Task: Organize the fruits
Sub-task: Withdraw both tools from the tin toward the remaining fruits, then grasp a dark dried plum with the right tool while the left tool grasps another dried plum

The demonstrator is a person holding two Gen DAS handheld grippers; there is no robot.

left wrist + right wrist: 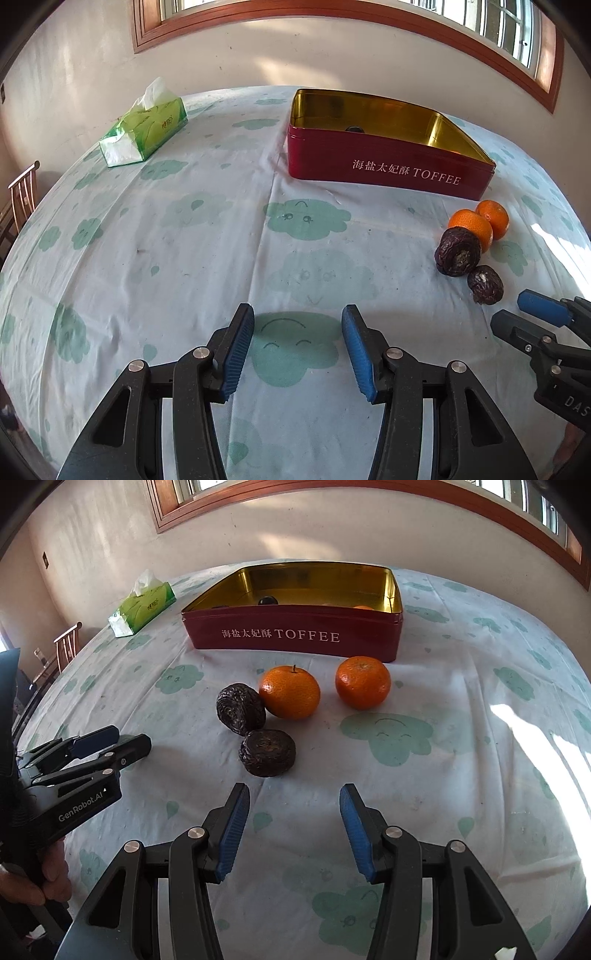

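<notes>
Both tongs, left tongs (298, 349) and right tongs (294, 827), stood spread and empty over bare cloth; 2 oranges (289, 692) and 2 dark fruits (267, 752) lay just before the toffee tin (295, 637), near the bench (480, 775) middle

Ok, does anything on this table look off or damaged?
The two dark fruits look shrivelled and wrinkled beside the two smooth oranges. All four lie loose on the tablecloth in front of the red tin. Nothing is spilled.
</notes>
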